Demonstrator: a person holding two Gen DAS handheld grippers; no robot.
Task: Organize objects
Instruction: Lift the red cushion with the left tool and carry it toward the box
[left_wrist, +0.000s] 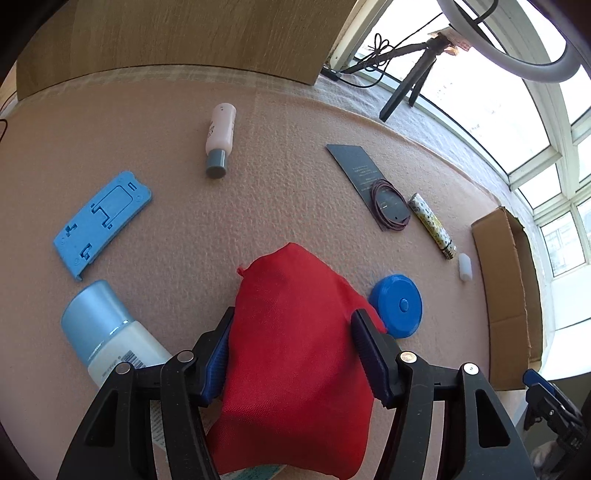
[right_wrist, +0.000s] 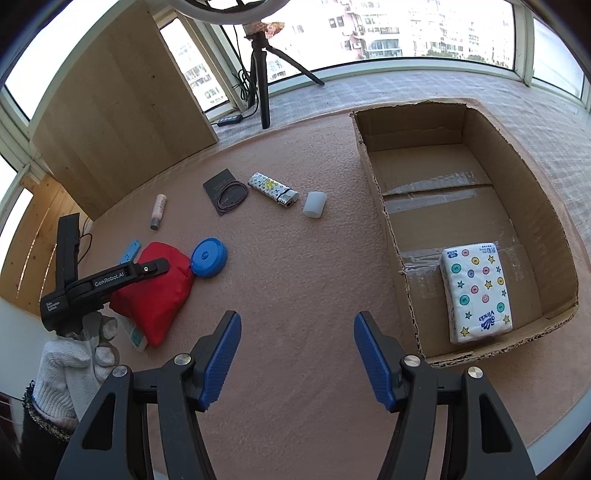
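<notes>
Right wrist view: left tool (right_wrist: 162, 266) straddles the red fabric pouch (right_wrist: 155, 291), grip unclear; open cardboard box (right_wrist: 391, 236) lies rightward, nearer the spread right tool (right_wrist: 297, 350).

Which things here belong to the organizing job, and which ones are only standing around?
Belong to the job:
- red pouch, between the left gripper fingers
- cardboard box
- tissue pack, inside the box
- blue round case
- lighter
- pink bottle

Just standing around:
- tripod
- wooden board

Left gripper (left_wrist: 291, 354) fingers (left_wrist: 218, 354) flank the red pouch (left_wrist: 295, 332) — blue disc (left_wrist: 397, 304) beside.
</notes>
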